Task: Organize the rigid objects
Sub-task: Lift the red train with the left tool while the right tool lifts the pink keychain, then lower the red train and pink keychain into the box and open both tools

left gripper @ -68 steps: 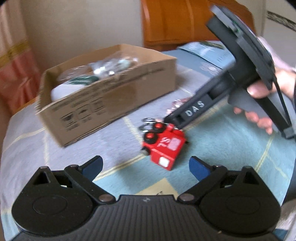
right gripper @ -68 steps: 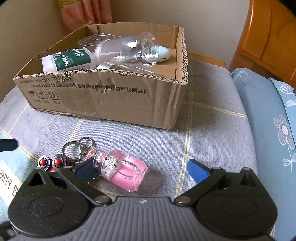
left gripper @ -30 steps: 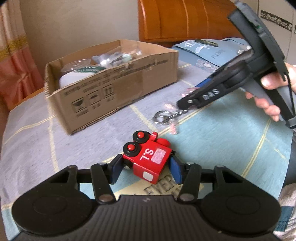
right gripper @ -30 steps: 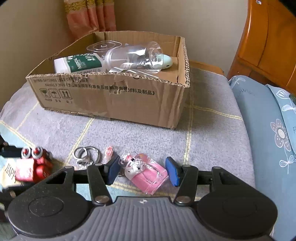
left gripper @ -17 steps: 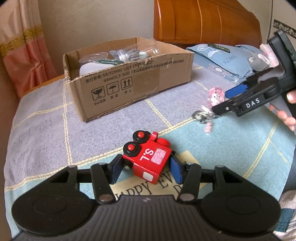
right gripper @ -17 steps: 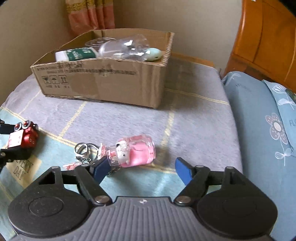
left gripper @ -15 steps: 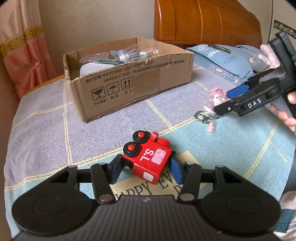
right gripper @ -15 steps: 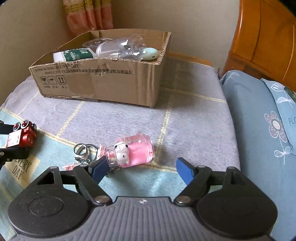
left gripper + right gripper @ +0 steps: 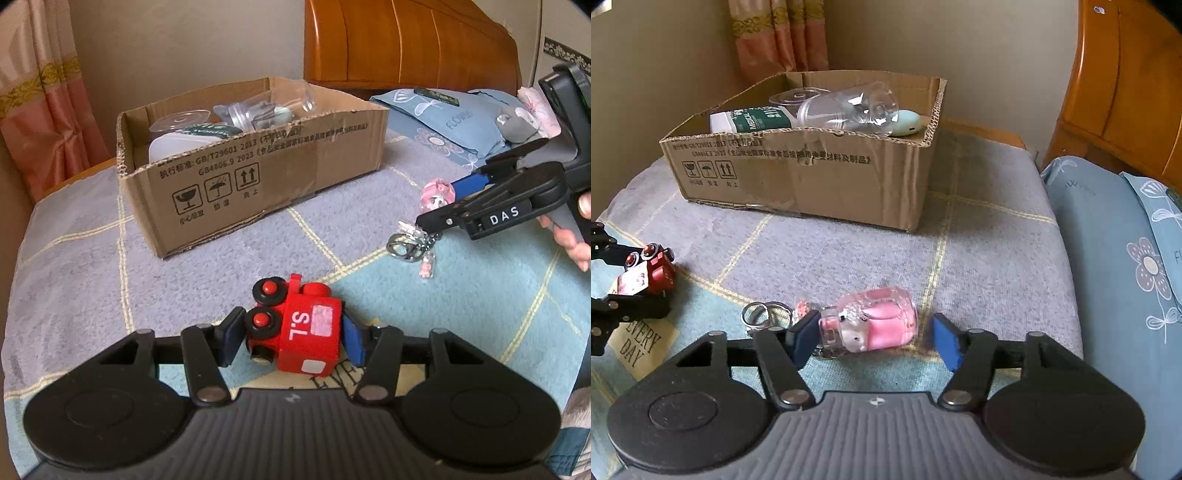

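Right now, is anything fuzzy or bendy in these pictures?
Right wrist view: the pink bottle keychain looks smeared and the cardboard box front slightly soft. Left wrist view: the red toy train is sharp, held by the left gripper; the fisheye lens curves the blanket edges in both views.

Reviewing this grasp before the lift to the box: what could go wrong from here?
1. The right hand-held gripper brackets the pink bottle keychain lengthwise with a gap at the right pad; closing on the round glass could squirt it out.
2. Its key rings dangle loose and may snag the cardboard box rim.
3. The left hand-held gripper clamps the red toy train over a wheel; it might twist.
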Demonstrator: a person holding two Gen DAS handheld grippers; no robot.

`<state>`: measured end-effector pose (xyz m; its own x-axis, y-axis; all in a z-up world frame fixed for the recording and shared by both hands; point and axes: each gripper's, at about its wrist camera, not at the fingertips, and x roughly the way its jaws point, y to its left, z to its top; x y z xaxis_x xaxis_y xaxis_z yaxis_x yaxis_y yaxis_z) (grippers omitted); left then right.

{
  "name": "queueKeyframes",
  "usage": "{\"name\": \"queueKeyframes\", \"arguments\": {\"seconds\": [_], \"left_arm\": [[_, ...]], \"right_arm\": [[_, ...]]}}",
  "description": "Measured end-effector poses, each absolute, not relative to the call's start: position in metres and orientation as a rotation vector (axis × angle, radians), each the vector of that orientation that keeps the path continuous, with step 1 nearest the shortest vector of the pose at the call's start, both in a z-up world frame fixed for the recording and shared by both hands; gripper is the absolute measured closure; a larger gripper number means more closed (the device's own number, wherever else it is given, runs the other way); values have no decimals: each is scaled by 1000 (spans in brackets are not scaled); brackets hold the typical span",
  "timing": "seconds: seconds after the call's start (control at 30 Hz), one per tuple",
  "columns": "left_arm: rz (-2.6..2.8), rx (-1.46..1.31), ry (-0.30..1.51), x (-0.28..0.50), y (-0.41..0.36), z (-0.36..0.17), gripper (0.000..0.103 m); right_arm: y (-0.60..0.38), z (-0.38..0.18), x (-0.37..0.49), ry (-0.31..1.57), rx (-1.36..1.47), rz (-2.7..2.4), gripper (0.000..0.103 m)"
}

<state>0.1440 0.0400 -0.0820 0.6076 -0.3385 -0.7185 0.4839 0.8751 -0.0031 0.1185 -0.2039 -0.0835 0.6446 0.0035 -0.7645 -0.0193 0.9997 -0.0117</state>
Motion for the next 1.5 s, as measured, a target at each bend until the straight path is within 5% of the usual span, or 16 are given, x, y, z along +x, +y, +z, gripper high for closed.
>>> {"name": "queueKeyframes", "arguments": {"seconds": [0.1,0.63,1.5], "left_arm": [[-481,198,784,145,39,-82,49],[-489,197,836,143,42,-66,55],[-485,238,766,212,44,57,55]], "right_arm": [[-200,-82,118,868,-31,23,45],[-192,-67,110,892,-141,123,45],[-204,50,156,810,-209,286,47]]}}
